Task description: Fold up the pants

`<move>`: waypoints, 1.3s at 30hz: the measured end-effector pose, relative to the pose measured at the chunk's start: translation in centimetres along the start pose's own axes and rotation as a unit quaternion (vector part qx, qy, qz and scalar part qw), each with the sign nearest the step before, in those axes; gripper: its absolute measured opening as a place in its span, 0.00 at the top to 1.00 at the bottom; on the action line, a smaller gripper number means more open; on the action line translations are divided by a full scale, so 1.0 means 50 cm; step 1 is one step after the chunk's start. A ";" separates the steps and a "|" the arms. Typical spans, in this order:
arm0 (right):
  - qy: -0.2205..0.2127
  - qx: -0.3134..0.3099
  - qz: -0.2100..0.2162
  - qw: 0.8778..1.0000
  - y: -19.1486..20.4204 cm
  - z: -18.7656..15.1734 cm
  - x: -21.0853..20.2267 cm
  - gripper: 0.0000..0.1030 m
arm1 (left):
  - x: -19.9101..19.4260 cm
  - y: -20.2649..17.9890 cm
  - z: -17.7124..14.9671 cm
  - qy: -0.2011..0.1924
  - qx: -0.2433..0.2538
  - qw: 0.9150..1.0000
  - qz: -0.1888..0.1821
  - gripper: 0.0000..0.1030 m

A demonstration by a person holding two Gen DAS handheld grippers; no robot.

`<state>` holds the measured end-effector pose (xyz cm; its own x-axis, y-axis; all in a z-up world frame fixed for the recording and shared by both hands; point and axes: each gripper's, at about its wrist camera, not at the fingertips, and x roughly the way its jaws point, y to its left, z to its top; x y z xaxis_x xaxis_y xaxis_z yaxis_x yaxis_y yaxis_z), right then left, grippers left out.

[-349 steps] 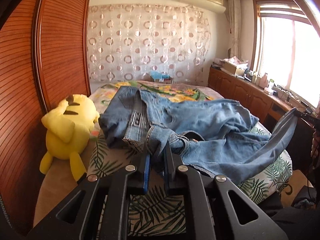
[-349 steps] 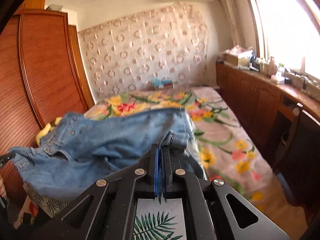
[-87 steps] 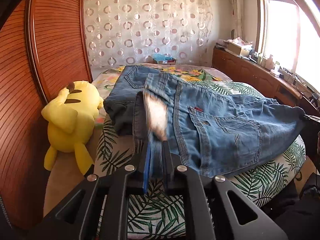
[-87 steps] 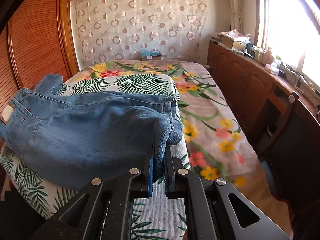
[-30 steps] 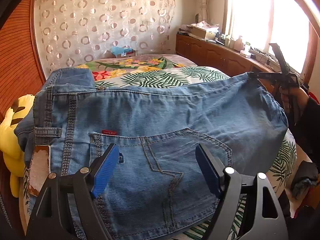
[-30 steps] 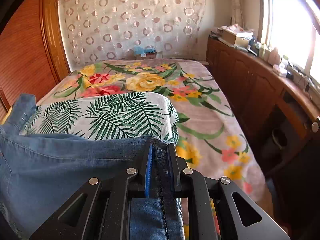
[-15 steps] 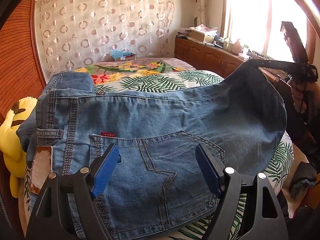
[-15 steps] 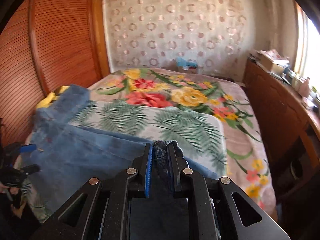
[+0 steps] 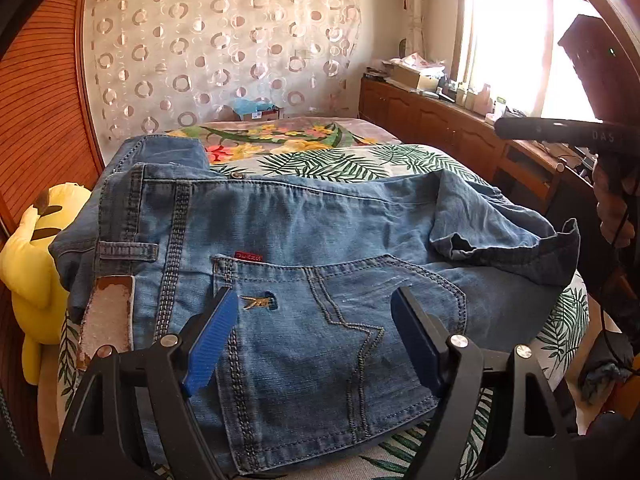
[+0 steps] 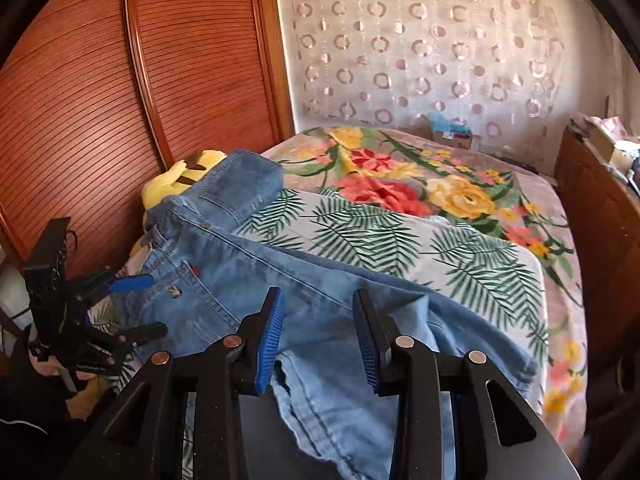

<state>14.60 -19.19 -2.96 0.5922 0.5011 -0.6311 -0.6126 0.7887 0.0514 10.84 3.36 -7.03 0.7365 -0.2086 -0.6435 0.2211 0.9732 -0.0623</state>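
Blue denim pants lie across the near end of the bed, back pocket up, waistband at the left. Their leg end lies folded back in a loose heap at the right. My left gripper is open and empty, just above the back pocket. My right gripper is open and empty above the pants' leg part. The right gripper also shows in the left wrist view at the far right, held above the bed. The left gripper shows in the right wrist view at the left.
A yellow plush toy lies at the bed's left edge against a wooden sliding wardrobe. The bed carries a palm-leaf sheet and a floral blanket. A wooden cabinet with clutter runs under the window at the right.
My right gripper has opened and let go of the leg end, which now lies folded back on the pants. The right gripper has lifted and turned left. My left gripper stays open over the pocket.
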 end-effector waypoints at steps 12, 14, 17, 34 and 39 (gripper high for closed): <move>0.008 0.057 -0.068 0.996 -0.059 -0.135 -0.099 0.64 | 0.031 -0.066 0.021 0.008 0.023 0.999 -0.022 0.23; 0.007 0.070 -0.076 0.995 -0.070 -0.159 -0.121 0.62 | 0.035 -0.080 0.025 0.010 0.029 0.999 -0.025 0.23; 0.006 0.088 -0.086 0.992 -0.075 -0.188 -0.150 0.59 | 0.039 -0.099 0.031 0.010 0.038 0.999 -0.029 0.23; 0.014 0.095 -0.072 0.993 -0.065 -0.259 -0.230 0.49 | 0.119 -0.191 0.096 0.040 0.066 0.994 -0.076 0.42; 0.015 0.088 -0.058 0.994 -0.067 -0.260 -0.211 0.48 | 0.162 -0.208 0.085 0.078 0.078 0.991 -0.072 0.43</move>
<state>3.58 -31.75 -6.54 0.6361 0.3944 -0.6632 -0.4389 0.8919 0.1094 17.25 -8.85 -8.34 0.5856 -0.3150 -0.7469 0.4218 0.9053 -0.0510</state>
